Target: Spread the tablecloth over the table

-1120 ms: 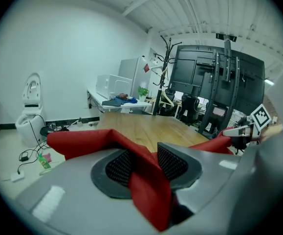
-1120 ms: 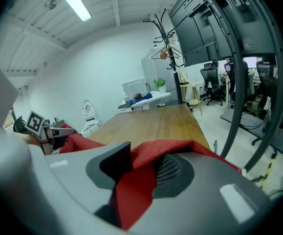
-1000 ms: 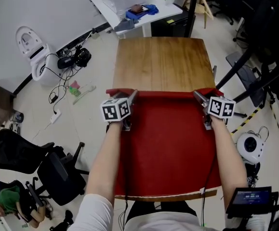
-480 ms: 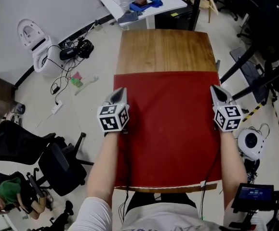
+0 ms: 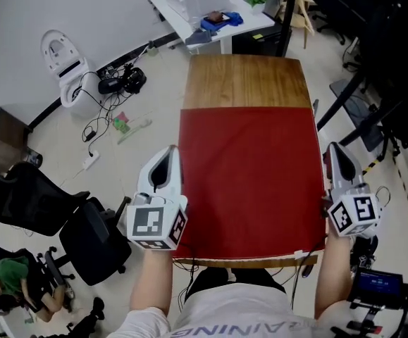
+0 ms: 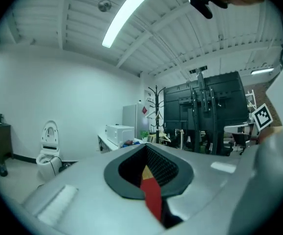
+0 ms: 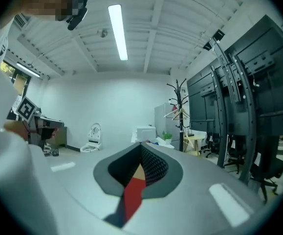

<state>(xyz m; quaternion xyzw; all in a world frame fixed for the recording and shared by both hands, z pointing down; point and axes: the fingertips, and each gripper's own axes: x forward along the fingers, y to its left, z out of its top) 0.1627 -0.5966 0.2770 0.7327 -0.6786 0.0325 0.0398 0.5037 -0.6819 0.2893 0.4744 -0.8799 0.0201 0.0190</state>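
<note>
Left gripper [image 5: 170,152] is pinched shut and empty, hovering off the table's [image 5: 246,79] left edge; right gripper [image 5: 333,148] does likewise on the right. Red tablecloth [image 5: 249,182] lies flat over most of the top, far wood bare.

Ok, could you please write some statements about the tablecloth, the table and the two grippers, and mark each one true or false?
1. The red tablecloth covers the whole table. False: a strip of bare wood shows at the far end.
2. The left gripper and the right gripper both have their jaws shut. True.
3. The right gripper rests on the middle of the tablecloth. False: it is at the table's right edge.
4. The tablecloth lies flat on the table. True.
5. In the head view, a white toilet stands on the floor to the left of the table. True.
</note>
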